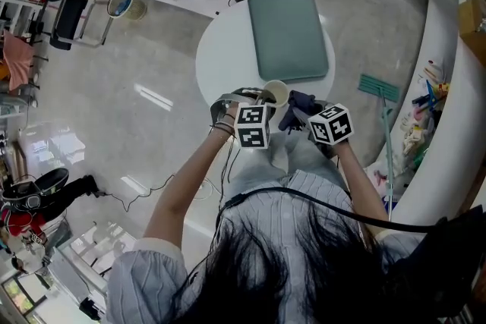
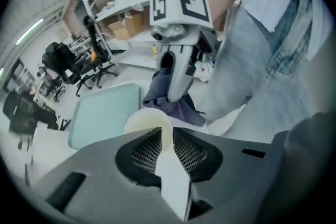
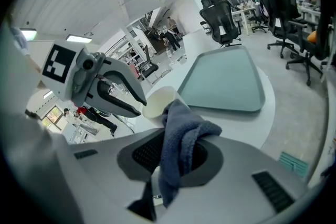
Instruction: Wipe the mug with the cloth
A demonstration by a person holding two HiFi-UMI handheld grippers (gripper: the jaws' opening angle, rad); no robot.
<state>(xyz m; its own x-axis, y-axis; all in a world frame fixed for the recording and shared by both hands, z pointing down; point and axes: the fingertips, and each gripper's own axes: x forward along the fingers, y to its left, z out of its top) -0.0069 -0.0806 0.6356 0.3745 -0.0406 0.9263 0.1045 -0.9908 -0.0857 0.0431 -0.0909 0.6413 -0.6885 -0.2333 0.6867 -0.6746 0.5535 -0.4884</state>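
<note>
gripping the mug (image 2: 148, 121) by its rim, the left gripper (image 2: 164, 136) had its 2 jaws closed on the mug wall. the mug was upright at the near edge of the round white table (image 1: 220, 61), just beside the green tray (image 1: 288, 34). the right gripper (image 3: 176, 147) was clamped on the grey-blue cloth (image 3: 181, 128), which bunched out between its jaws close to the mug; contact could not be confirmed.

The left gripper (image 2: 167, 134) has its jaws closed on the rim wall of the cream mug (image 2: 146, 121). Just behind the mug, the right gripper (image 2: 175, 96) pinches the dark blue cloth (image 2: 181, 108). A green tray (image 2: 102, 113) lies on the white desk (image 2: 46, 140).
</note>
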